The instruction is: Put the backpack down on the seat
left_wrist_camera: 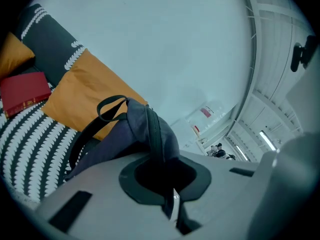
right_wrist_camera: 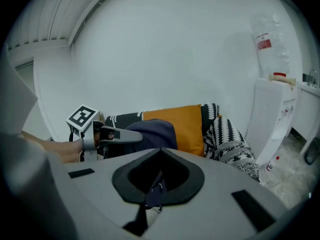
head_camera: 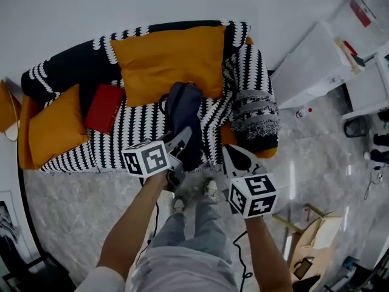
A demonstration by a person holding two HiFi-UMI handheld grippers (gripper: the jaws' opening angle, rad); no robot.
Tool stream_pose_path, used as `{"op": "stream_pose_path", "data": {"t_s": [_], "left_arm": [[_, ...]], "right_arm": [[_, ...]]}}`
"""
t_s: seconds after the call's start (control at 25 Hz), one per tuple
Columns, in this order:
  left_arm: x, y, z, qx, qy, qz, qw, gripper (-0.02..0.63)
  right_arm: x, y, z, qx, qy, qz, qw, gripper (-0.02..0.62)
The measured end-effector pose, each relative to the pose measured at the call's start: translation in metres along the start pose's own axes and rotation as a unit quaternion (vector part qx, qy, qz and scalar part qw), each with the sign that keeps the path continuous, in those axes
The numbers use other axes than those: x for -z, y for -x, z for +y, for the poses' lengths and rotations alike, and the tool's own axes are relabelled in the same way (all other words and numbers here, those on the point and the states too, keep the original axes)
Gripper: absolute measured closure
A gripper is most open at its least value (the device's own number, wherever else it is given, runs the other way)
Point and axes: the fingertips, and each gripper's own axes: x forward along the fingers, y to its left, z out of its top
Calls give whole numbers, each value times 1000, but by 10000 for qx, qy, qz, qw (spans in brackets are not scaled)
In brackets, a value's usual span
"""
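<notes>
Standing at the sofa's front edge, the person has both tools on the backpack (head_camera: pixel 182 111). Left gripper (head_camera: pixel 182 140) is clamped shut on the bag's dark top fabric beside the zip. Right gripper (head_camera: pixel 233 156) is also closed, pinching a thin dark strip, likely one of the bag's straps, but it's hard to be sure. The bag stands roughly upright over the front of the striped seat (head_camera: pixel 121 142), with its carry loop sticking up. Can't tell if its bottom touches the seat. The big orange cushion (head_camera: pixel 167 62) is right behind it. A red flat item (head_camera: pixel 104 107) lies further left, apart from the bag. Bringing it over looks done. Left to do: settle the bag fully on the seat and let go with both.
</notes>
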Motion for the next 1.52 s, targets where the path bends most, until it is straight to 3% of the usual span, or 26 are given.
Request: {"op": "stream_pose_path", "data": {"t_s": [0.4,0.6,0.8,1.04,1.52], "left_arm": [[-1,-71,9,-252,-461,-216,9984,597],[18,-96,13,-350,-456,-183,9982,597],[32,-116,6,-211,-317,-220,9990,597],[53,-139,-7,-36,-181,27,9998,596],[81,-189,-25,20,-383,476,9981,595]], "right_arm": [[7,-34,-72,-170,-129,119,9997,595],[22,-44,-90,-246,-228,208,9992,595],[32,-45,-108,-235,-351,216,9989,595],[44,-38,-123,-163,-559,213,9981,595],[51,-30,-159,98,-973,72,9952,595]]}}
